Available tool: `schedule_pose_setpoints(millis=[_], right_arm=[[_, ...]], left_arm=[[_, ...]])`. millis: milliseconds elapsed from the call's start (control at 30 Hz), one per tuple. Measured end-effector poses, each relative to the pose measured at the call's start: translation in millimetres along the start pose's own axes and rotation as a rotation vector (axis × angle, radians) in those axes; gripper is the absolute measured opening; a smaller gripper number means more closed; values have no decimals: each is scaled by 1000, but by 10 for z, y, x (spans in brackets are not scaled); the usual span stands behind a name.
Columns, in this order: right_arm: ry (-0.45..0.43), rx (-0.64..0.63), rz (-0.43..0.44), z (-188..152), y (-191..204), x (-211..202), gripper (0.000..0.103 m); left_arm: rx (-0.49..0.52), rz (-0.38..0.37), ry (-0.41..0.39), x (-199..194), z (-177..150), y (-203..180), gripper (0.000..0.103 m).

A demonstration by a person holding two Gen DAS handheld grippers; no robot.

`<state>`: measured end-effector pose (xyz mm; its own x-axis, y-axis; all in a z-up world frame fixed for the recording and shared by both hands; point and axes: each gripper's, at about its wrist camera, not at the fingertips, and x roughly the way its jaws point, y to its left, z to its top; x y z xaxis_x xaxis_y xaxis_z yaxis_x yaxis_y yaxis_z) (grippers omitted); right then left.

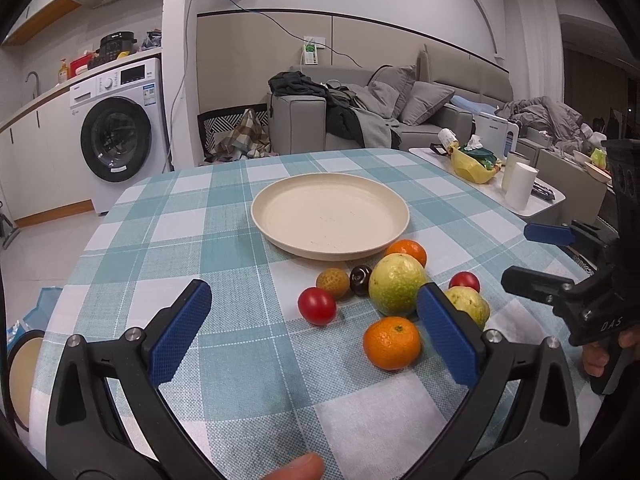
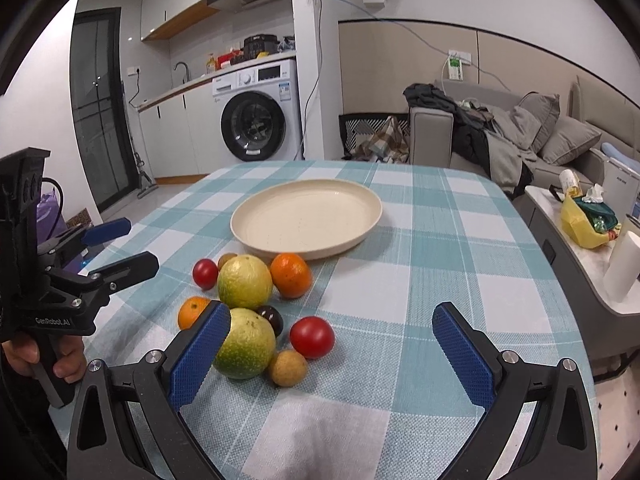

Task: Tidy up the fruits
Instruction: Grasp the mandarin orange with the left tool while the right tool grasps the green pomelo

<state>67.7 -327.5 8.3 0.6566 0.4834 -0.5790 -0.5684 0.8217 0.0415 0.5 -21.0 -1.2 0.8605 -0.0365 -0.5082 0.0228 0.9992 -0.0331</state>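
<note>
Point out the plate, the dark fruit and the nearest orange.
plate [image 1: 280, 216]: left wrist view, bare floor near left rim.
dark fruit [image 1: 361, 279]: left wrist view, its top.
nearest orange [image 1: 392, 343]: left wrist view, its middle.

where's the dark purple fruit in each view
Left wrist view: the dark purple fruit sits just right of centre, between a small yellowish fruit and the big green fruit.
Right wrist view: the dark purple fruit is left of centre, partly hidden behind the near green fruit.
Shared landmark: the cream plate lies beyond the fruit cluster.
</note>
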Motion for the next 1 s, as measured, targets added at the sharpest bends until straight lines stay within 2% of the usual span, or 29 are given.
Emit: schedule_pose_setpoints(millis=[267,333,433,600,700,1000], right_arm=[[51,-42,65,-13,151,67,102],[59,-53,79,-8,193,77,99],[83,-65,106,-11,249,119,87],[112,-88,142,-20,340,177,76],[111,-92,152,-15,377,192,68],[155,-95,179,-13,421,283,64]], left_arm=[[22,-41,83,96,-39,-11,102],[41,-44,98,126,-47,-36,102],[60,-59,118,198,-61,-92,102],[85,-107,169,299,-87,-145,92],[112,-115,195,357,-101,-215,89],[146,-150,278,545,-140,-309,78]])
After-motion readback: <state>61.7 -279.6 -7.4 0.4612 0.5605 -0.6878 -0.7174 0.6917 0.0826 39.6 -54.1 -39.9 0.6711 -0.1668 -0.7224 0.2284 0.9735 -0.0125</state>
